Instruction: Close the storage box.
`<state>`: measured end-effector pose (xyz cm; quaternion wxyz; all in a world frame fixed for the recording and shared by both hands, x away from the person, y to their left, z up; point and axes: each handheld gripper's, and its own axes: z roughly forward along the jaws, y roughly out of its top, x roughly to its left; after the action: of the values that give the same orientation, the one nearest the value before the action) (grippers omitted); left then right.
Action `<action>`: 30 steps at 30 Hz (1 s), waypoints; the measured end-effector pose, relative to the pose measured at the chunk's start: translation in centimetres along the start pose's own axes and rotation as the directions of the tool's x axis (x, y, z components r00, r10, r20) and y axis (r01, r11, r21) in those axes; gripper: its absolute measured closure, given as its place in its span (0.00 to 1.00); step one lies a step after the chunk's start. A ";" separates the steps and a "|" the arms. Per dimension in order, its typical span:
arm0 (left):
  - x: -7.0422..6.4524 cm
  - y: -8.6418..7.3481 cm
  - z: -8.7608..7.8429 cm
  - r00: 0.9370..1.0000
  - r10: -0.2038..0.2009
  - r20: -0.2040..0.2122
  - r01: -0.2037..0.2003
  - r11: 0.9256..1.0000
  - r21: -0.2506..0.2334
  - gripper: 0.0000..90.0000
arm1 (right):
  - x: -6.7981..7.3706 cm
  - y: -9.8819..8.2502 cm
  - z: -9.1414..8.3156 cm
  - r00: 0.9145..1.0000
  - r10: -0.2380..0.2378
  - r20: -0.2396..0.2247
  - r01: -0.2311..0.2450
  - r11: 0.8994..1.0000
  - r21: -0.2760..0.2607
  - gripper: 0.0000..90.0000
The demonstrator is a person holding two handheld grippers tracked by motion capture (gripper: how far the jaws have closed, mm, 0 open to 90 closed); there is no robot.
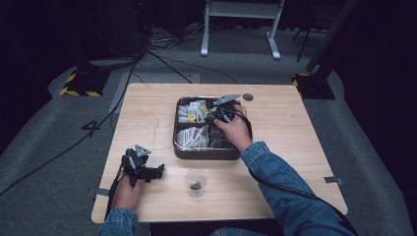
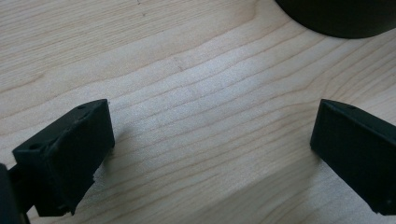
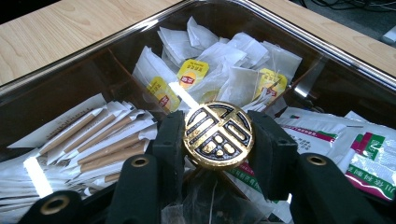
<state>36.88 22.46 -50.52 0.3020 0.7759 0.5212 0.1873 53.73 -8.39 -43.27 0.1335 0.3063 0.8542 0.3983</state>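
Observation:
A dark compartment tray [image 1: 176,132] sits mid-table. In the right gripper view my right gripper [image 3: 218,137] is shut on a round gold-and-black knob [image 3: 218,133] at the tray's middle; the high view shows that gripper [image 1: 217,116] over the tray, with the hand behind it. White tea bags with yellow tags [image 3: 219,70] fill the far compartment, brown stick packets [image 3: 93,144] the left one, and green-and-red sachets [image 3: 369,158] the right. My left gripper [image 1: 158,171] rests on the table's front left, and its jaws [image 2: 212,130] stand open over bare wood.
A clear plastic cup [image 1: 195,183] with something dark inside stands in front of the tray, to the right of the left gripper. A dark rounded edge [image 2: 336,18] lies ahead of the left jaws. A small dark disc [image 1: 248,97] lies behind the tray. Cables trail off the table.

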 end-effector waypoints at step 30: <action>0.0 0.0 0.0 1.000 0.001 -0.002 -0.001 1.000 0.000 0.00 | 0.5 -0.6 0.6 1.000 -0.007 0.007 0.007 1.000 -0.002 0.65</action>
<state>36.88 22.47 -50.51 0.3013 0.7762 0.5209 0.1881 53.36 -7.98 -44.12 0.1381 0.3044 0.8545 0.3976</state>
